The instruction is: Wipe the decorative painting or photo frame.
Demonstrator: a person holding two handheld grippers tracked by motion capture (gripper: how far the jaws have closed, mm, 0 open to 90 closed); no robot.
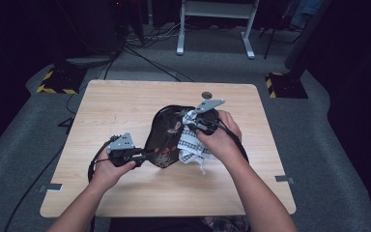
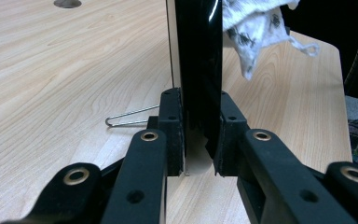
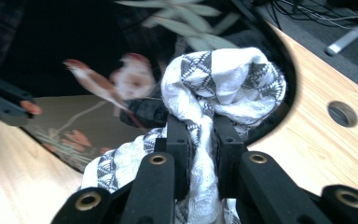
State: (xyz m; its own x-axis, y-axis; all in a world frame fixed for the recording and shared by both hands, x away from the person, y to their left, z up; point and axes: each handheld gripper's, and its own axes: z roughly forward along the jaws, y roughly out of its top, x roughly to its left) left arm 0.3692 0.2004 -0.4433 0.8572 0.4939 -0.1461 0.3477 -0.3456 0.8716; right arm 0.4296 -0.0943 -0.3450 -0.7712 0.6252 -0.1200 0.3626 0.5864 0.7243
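Observation:
A black lacquered tray (image 1: 166, 135) painted with a bird and flowers stands tilted on the wooden table (image 1: 125, 106). My left gripper (image 1: 142, 155) is shut on its near rim; in the left gripper view the tray's edge (image 2: 198, 70) rises straight up between the jaws. My right gripper (image 1: 199, 126) is shut on a white cloth with black patterns (image 1: 192, 145) and presses the bunched cloth (image 3: 223, 88) against the tray's glossy painted face (image 3: 98, 84). The left gripper (image 3: 4, 105) shows at the far left of the right gripper view.
A bent wire clip (image 2: 128, 119) lies on the table left of the tray's edge. A round cable hole (image 1: 206, 95) sits near the table's far edge. Beyond the table, cables and a white desk frame (image 1: 217, 29) stand on grey carpet.

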